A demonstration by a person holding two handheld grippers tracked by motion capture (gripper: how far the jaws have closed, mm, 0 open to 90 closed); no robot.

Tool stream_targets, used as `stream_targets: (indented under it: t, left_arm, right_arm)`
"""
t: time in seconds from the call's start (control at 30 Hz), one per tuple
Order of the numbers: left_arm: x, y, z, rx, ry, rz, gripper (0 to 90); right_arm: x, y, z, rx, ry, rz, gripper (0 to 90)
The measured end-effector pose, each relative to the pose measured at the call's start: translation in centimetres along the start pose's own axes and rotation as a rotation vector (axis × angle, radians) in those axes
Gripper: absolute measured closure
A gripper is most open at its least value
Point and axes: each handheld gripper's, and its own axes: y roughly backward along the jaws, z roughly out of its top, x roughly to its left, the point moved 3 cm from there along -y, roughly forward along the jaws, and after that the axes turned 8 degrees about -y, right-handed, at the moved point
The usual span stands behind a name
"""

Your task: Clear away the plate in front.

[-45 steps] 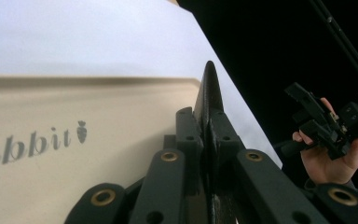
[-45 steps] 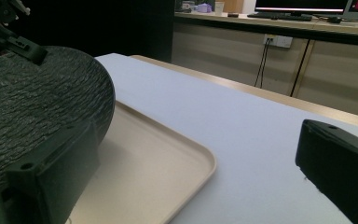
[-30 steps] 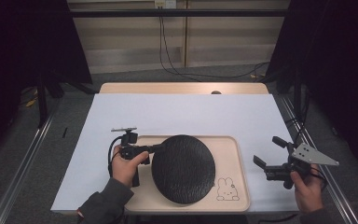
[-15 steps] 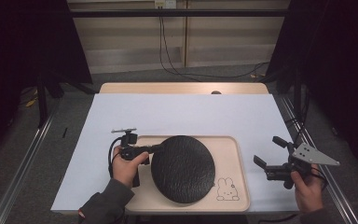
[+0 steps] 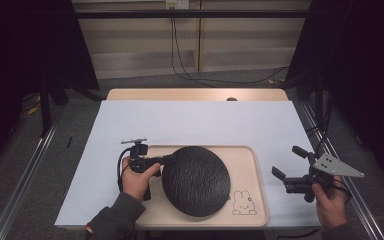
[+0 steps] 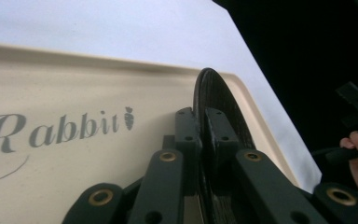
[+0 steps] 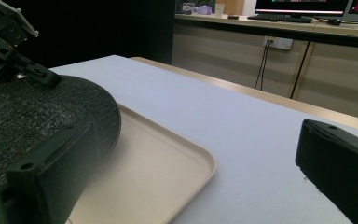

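Nothing has shifted since a second ago: we keep our left gripper pinched on the rim of the black round plate over the beige tray, while our right gripper waits spread wide beside the tray's right edge.

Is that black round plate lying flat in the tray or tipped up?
Tipped up. The left tongs pinch the black plate's left rim, lifting that side off the beige tray.
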Motion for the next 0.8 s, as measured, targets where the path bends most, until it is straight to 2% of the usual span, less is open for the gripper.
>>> stream_targets:
  t: [0.1,0.2,0.33,0.37,0.43,0.57,0.8]
  left_arm:
    - [0.1,-0.2,-0.1,-0.002,0.013,0.024,83.9]
    - [0.3,-0.3,-0.3,-0.004,0.022,0.031,83.2]
    - [0.7,-0.3,-0.4,0.015,0.011,0.038,81.8]
    - [0.7,-0.4,-0.5,0.009,0.020,0.044,81.7]
    - [0.8,-0.5,-0.5,0.014,-0.005,0.061,81.0]
    - [1.1,-0.7,-0.7,0.024,-0.008,0.084,79.3]
    - [1.4,-1.0,-0.9,0.030,-0.013,0.097,78.0]
  right_arm:
    - [0.0,0.0,0.0,0.000,-0.001,0.000,0.0]
    - [0.0,0.0,0.0,0.005,-0.001,0.000,0.0]
    - [0.1,0.0,0.0,0.005,-0.002,0.001,0.0]
    - [0.0,0.0,0.0,0.002,-0.002,0.000,0.0]
    - [0.0,0.0,0.0,0.002,-0.003,-0.001,0.0]
    - [0.0,0.0,0.1,0.002,-0.001,0.002,0.0]
    - [0.0,-0.1,0.1,0.005,0.005,0.005,0.0]
